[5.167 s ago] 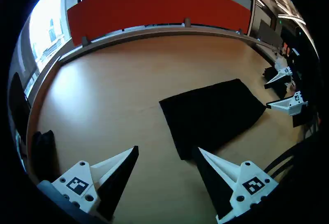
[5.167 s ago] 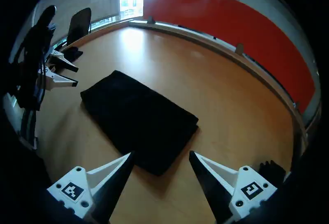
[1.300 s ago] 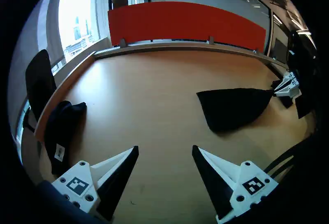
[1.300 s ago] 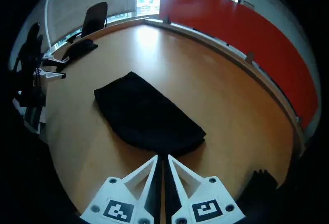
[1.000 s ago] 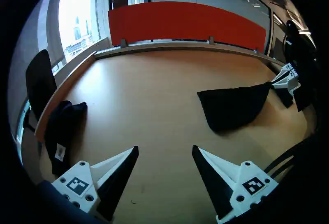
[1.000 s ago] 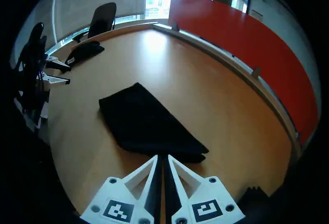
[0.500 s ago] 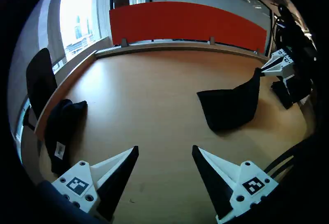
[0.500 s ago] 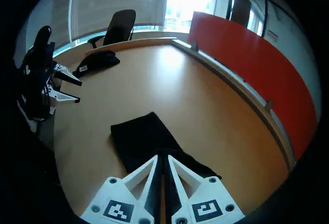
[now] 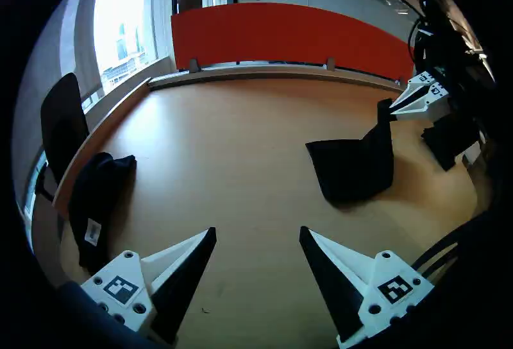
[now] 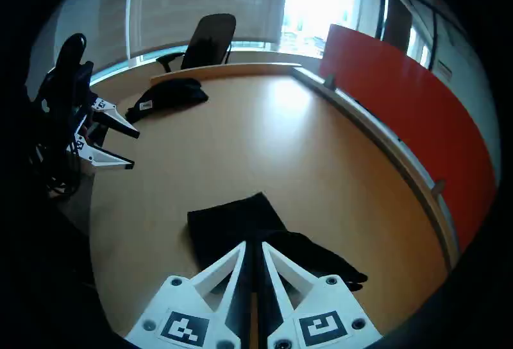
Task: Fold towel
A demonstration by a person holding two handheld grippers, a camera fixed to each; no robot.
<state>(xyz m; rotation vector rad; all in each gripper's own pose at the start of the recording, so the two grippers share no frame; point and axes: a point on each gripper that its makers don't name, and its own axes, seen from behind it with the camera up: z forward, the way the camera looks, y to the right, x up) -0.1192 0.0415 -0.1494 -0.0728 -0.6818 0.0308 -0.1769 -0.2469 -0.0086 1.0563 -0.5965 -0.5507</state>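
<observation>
A broad light-brown wooden table takes up the middle of the left gripper view and of the right gripper view. Along its far edge runs a long red partition panel, across the top of the left gripper view and down the right side of the right gripper view. A bright window stands at upper left, with a black office chair below it at the left edge.

The black cloth towel lies on the table at centre right of the left gripper view. Most of it is flat, with one corner drawn up off the surface towards the upper right. In the right gripper view the towel sits rumpled at lower centre, reaching right up to the white fingers. A dark soft bundle with a small white tag rests at the table's left rim, well apart from the towel.

The right hand-held gripper, at upper right of the left gripper view, is clenched on the raised towel corner. In its own view the right hand-held gripper has its fingers pressed nearly together at bottom centre. The left hand-held gripper is released, its fingers spread wide over bare table at the bottom of its view, grasping nothing. At the left of the right gripper view the left hand-held gripper is well apart from the towel.
</observation>
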